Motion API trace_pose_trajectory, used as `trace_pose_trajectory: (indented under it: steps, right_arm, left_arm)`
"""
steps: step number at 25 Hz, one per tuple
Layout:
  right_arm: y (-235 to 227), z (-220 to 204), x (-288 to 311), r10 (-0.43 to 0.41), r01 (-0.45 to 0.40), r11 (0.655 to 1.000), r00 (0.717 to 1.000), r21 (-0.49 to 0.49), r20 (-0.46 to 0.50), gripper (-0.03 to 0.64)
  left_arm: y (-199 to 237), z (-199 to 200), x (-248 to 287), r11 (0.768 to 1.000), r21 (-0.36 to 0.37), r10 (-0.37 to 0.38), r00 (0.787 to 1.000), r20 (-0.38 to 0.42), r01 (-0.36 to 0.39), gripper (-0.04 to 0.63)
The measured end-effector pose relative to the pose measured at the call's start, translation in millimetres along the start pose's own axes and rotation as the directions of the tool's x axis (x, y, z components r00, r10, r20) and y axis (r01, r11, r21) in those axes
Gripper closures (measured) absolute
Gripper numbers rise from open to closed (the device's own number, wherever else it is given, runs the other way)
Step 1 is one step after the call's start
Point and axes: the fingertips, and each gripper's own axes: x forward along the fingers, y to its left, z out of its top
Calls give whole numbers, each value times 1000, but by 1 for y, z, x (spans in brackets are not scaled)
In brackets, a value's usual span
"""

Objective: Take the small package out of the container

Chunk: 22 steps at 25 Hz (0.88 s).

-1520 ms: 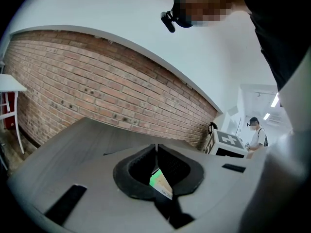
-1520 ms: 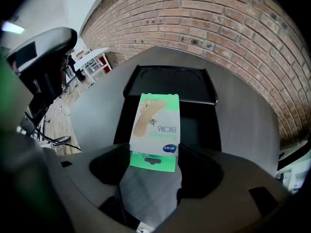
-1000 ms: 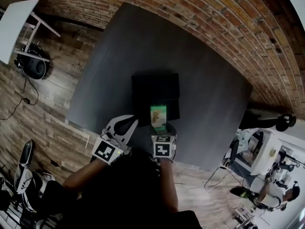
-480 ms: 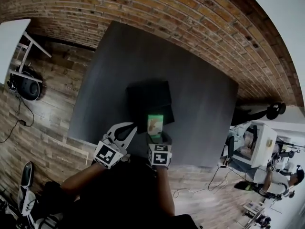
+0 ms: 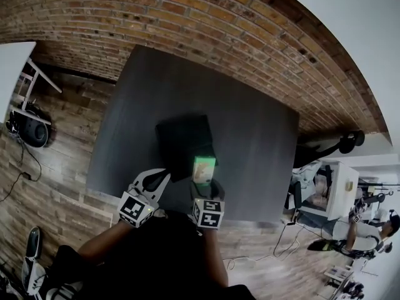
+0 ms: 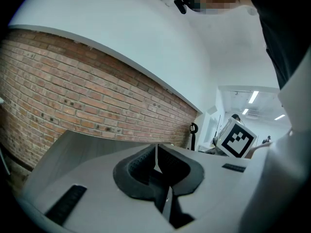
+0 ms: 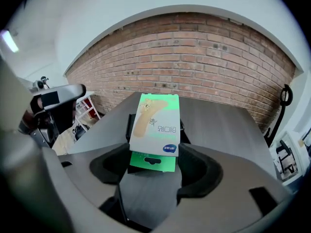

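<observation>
My right gripper (image 5: 204, 181) is shut on a small green and white package (image 5: 204, 167), held upright above the near right corner of the black container (image 5: 181, 141). In the right gripper view the package (image 7: 155, 123) stands up between the jaws of the right gripper (image 7: 153, 160), with its green hang tab lowest. The container (image 7: 130, 124) peeks out behind it on the table. My left gripper (image 5: 149, 183) hovers near the table's front edge, left of the container, shut on nothing. In its own view the left gripper (image 6: 156, 160) shows its pads meeting at a thin seam.
The dark grey table (image 5: 250, 136) stands against a brick wall (image 5: 206, 17) on a wooden floor. A white table (image 5: 12, 61) and a black round object (image 5: 28, 132) are off to the left. Office furniture (image 5: 325, 192) stands at the right.
The right gripper has drawn the package back from over the container towards the table's near edge. The left gripper has stayed beside it.
</observation>
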Motion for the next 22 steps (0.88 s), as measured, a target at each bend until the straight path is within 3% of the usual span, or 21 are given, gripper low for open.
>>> trace_pose_trajectory:
  steps: [7, 14, 22]
  right_arm:
    - [-18, 19, -28, 13, -6, 999, 990, -51, 143, 288]
    - [-37, 39, -68, 65, -46, 997, 948, -69, 312, 288]
    - [-52, 51, -90, 126, -123, 992, 907, -35, 402, 288]
  left_arm:
    - [-17, 7, 13, 998, 21, 51, 999, 17, -51, 552]
    - [-42, 18, 26, 994, 41, 104, 993, 59, -106, 552]
    - [-67, 14, 29, 990, 58, 126, 991, 48, -128, 552]
